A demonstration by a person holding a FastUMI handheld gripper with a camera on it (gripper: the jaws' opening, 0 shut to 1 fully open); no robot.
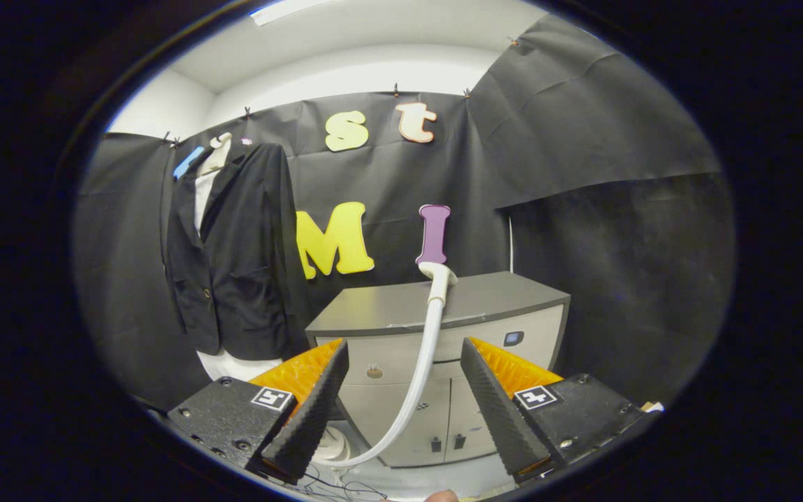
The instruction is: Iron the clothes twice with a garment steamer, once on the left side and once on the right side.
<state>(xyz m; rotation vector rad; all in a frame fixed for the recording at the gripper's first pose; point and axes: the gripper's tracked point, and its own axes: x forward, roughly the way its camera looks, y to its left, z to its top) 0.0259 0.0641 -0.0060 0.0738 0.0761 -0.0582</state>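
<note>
The steamer head (438, 279) rests on the front edge of the cabinet (401, 307), its tip pointing up toward about twelve o'clock, leaning a little to one o'clock. Its long axis runs nearly upright. From its lower end the white hose (424, 362) drops down the cabinet front and curves toward seven o'clock, ending near a pale base on the floor that is partly hidden behind one finger.

The jacket (231, 251) hangs against the booth wall at about nine o'clock from the steamer head, well apart from it, collar at the top and hem at the bottom, a white garment showing beneath it.

The gripper (405, 404) has its fingers spread wide apart, gripping nothing; the hose passes through the gap between them, farther off, touching neither finger
</note>
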